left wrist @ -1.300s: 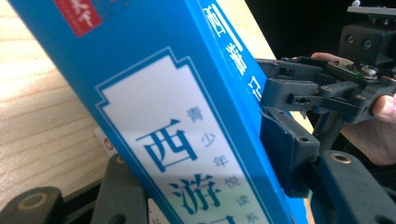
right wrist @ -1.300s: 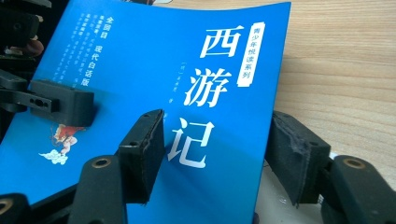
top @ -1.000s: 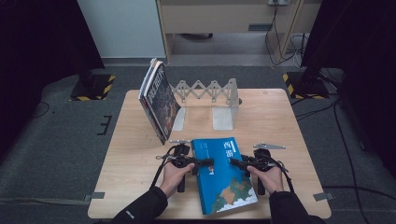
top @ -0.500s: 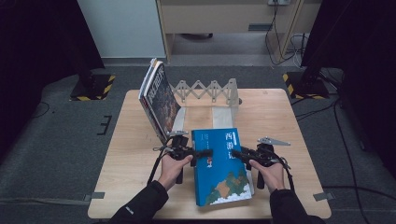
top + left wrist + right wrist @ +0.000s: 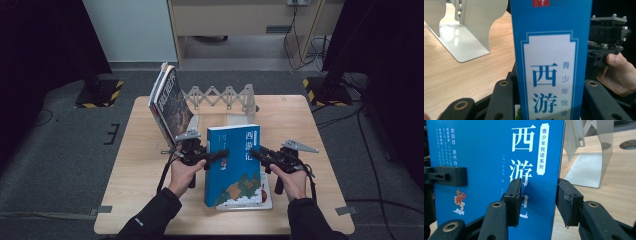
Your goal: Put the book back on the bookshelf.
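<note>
A thick blue book [image 5: 234, 165] with white Chinese lettering is tilted up off the table, top end raised. My left gripper [image 5: 222, 154] is shut on its spine side, and in the left gripper view the spine [image 5: 551, 62] sits between the jaws of the left gripper [image 5: 549, 87]. My right gripper [image 5: 255, 152] is shut on the opposite long edge. In the right gripper view one pad of the right gripper [image 5: 537, 200] presses the front cover [image 5: 486, 157] and the other the back. Both pairs of jaws have just been closing on the book.
Dark-covered books [image 5: 170, 105] lean at the back left against an expanding metal bookend rack [image 5: 222, 95]; its bent plate [image 5: 471, 30] [image 5: 589, 157] stands just behind the blue book. A pale flat book [image 5: 265, 202] lies under the blue one's lower end on the wooden table [image 5: 145, 165].
The blue book has gone from lying flat to standing tilted, its top end lifted. Both hands and grippers have risen with it and sit tighter on its edges.
</note>
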A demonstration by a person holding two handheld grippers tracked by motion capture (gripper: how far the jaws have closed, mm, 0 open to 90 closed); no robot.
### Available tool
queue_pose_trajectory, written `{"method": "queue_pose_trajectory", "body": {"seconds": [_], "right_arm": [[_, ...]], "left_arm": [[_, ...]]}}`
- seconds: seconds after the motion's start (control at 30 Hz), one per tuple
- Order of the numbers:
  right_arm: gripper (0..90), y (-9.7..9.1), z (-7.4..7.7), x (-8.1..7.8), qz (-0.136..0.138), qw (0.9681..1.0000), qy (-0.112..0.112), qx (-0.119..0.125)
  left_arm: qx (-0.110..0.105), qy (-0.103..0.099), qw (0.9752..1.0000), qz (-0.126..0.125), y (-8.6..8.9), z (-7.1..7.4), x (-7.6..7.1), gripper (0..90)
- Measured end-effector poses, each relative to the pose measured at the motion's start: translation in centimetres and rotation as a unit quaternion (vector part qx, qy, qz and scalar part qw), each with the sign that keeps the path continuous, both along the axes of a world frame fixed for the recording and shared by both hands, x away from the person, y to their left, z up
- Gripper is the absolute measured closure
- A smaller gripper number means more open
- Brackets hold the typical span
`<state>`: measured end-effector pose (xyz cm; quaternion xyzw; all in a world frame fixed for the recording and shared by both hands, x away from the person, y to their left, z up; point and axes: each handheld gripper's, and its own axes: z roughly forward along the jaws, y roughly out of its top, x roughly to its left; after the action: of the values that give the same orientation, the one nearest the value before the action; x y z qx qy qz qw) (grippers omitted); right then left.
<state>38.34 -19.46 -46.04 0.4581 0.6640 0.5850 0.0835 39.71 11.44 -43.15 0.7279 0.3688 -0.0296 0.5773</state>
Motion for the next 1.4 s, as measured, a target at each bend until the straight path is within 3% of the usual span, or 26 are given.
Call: {"method": "queue_pose_trajectory", "body": {"seconds": [0.17, 0.4, 0.57, 0.63, 0.73, 0.87, 0.93, 0.97, 1.03, 1.17, 1.4], "right_arm": [[55.9, 0.3, -0.3, -0.1, 0.006, 0.9998, -0.016, -0.006], [44.8, 0.5, -1.2, 0.4, 0.031, 0.9995, 0.001, 0.002], [48.2, 0.6, -1.4, 0.6, 0.039, 0.9992, 0.008, -0.003], [51.0, 0.5, -1.2, 0.6, 0.030, 0.9995, 0.006, 0.001], [52.6, 0.2, -0.6, 0.6, 0.021, 0.9998, -0.006, 0.004], [54.2, -0.1, 0.5, 0.6, 0.013, 0.9995, -0.029, 0.005], [54.6, -0.1, 0.8, 0.6, 0.013, 0.9992, -0.037, 0.005], [55.1, -0.1, 1.0, 0.4, 0.014, 0.9987, -0.049, 0.000], [56.3, 0.0, 0.8, 0.3, 0.016, 0.9985, -0.053, -0.004], [56.9, 0.3, 0.7, -0.1, 0.015, 0.9980, -0.061, -0.008], [58.4, -0.1, 0.6, -0.5, 0.022, 0.9976, -0.064, -0.009]], "left_arm": [[-0.004, 0.001, 1.0000, 0.001, 0.4, -0.3, -0.1, 60.8], [-0.006, 0.001, 1.0000, 0.000, 0.4, -0.5, -0.1, 60.9], [-0.011, 0.007, 0.9999, 0.002, 0.4, -0.6, 0.0, 60.9], [-0.011, 0.006, 0.9999, 0.000, 0.3, -0.4, 0.0, 60.9], [-0.013, -0.002, 0.9999, -0.003, 0.1, -0.1, 0.0, 61.0], [-0.018, -0.044, 0.9988, -0.009, -0.2, 1.3, 0.1, 61.0], [-0.018, -0.052, 0.9984, -0.010, -0.2, 1.4, -0.1, 60.9], [-0.007, -0.063, 0.9979, -0.011, -0.2, 1.4, -0.5, 60.7], [0.004, -0.070, 0.9975, -0.006, -0.3, 1.2, -0.9, 59.9], [0.000, -0.071, 0.9974, 0.002, -0.1, 0.9, -1.1, 59.5], [0.018, -0.101, 0.9946, 0.015, -1.2, 0.6, -1.5, 56.1]]}}
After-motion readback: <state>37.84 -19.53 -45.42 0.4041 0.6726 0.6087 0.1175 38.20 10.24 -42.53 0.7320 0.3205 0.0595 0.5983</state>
